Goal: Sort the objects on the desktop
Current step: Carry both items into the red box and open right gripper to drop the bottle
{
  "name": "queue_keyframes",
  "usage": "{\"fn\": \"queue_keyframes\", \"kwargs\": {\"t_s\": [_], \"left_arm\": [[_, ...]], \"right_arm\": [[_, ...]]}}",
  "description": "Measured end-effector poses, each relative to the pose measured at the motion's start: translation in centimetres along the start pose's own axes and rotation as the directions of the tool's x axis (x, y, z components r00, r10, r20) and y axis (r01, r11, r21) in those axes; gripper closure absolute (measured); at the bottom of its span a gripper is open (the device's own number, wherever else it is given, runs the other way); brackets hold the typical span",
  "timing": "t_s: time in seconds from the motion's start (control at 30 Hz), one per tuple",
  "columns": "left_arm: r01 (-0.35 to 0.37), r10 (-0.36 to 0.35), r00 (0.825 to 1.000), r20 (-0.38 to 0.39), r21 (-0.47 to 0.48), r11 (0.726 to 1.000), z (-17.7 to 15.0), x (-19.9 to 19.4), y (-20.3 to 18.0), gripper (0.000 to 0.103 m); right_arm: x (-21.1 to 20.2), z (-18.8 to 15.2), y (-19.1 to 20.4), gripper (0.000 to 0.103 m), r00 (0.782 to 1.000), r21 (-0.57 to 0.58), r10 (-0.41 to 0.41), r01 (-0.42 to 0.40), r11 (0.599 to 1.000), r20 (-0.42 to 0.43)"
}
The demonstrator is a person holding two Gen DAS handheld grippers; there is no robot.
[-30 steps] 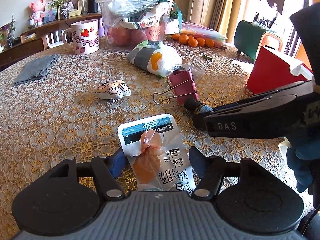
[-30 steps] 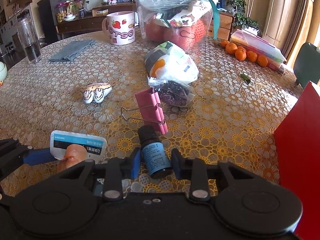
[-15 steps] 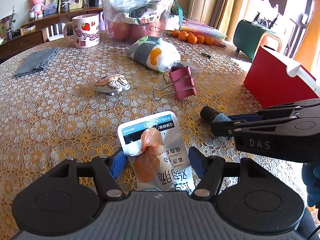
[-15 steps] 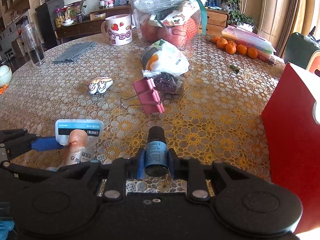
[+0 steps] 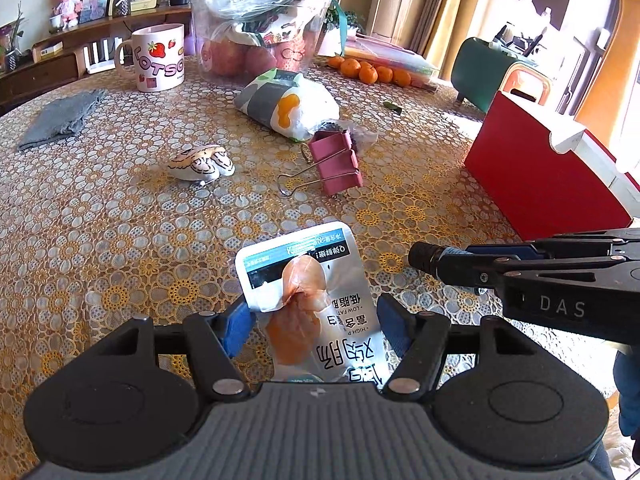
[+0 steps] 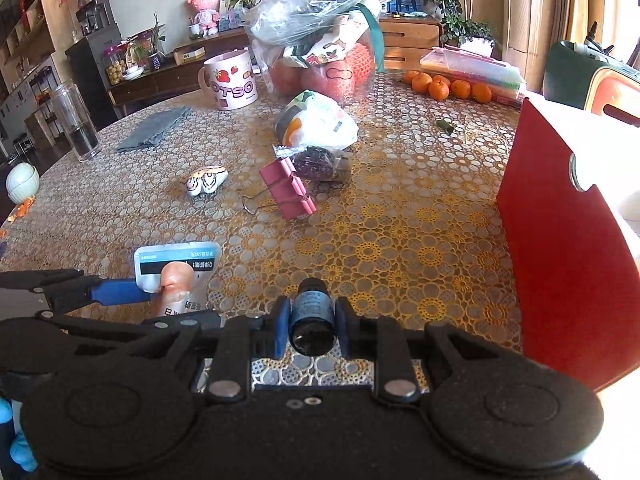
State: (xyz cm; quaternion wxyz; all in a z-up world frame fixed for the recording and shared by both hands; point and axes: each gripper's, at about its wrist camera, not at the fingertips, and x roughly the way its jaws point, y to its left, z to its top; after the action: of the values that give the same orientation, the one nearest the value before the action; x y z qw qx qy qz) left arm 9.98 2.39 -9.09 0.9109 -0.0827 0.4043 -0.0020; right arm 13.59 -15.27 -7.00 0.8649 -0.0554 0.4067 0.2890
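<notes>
The right gripper (image 6: 312,322) is clamped on a small dark bottle (image 6: 312,316) with a blue label; both blue pads press its sides, and the bottle's cap points away from the camera at 12 o'clock. In the left wrist view the bottle (image 5: 426,255) projects from that gripper's tips at 3 o'clock, clear of the tablecloth (image 5: 120,220).

The left gripper (image 5: 314,328) holds a white snack packet (image 5: 312,300) between its blue pads. The left pad touches the packet's edge; whether the right pad presses it cannot be told. The jaws stand about half apart.

Remaining objects on the table, from the right wrist view:
- Pink binder clip (image 6: 286,190) at 12 o'clock, lying flat with its wire handles toward 9 o'clock.
- Small striped figurine (image 6: 206,180) at 11 o'clock.
- Bag of dark beans (image 6: 320,164) just beyond the clip, touching it.
- Red box (image 6: 560,248) at 3 o'clock, standing upright.
- White mug (image 6: 232,80) at the far side.
</notes>
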Motion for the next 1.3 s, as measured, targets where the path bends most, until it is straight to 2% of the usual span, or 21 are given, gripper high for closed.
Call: {"fn": "queue_keyframes", "kwargs": {"t_s": [0.3,0.57,0.93,1.3], "left_arm": [[0.031,-0.031,0.999,-0.009,-0.006,1.0,0.6,-0.9,-1.6,0.037],[0.094,-0.094,0.996,0.001,0.028,0.995,2.3,-3.0,-4.8,0.037],[0.191,-0.198,0.979,0.054,0.109,0.975,5.8,-5.7,-10.8,0.037],[0.249,-0.259,0.965,0.036,0.183,0.951,8.7,-5.1,-16.5,0.037]], "right_arm": [[-2.6,-0.2,-1.3,0.08,0.999,0.026,0.014,-0.015,1.0,0.049],[-6.5,0.2,-3.2,0.08,0.994,0.042,0.009,-0.013,0.999,0.111],[-12.0,0.5,-7.6,0.08,0.979,0.094,-0.036,0.017,0.995,0.199],[-15.2,1.0,-12.6,0.08,0.958,0.138,-0.11,0.075,0.988,0.264]]}}
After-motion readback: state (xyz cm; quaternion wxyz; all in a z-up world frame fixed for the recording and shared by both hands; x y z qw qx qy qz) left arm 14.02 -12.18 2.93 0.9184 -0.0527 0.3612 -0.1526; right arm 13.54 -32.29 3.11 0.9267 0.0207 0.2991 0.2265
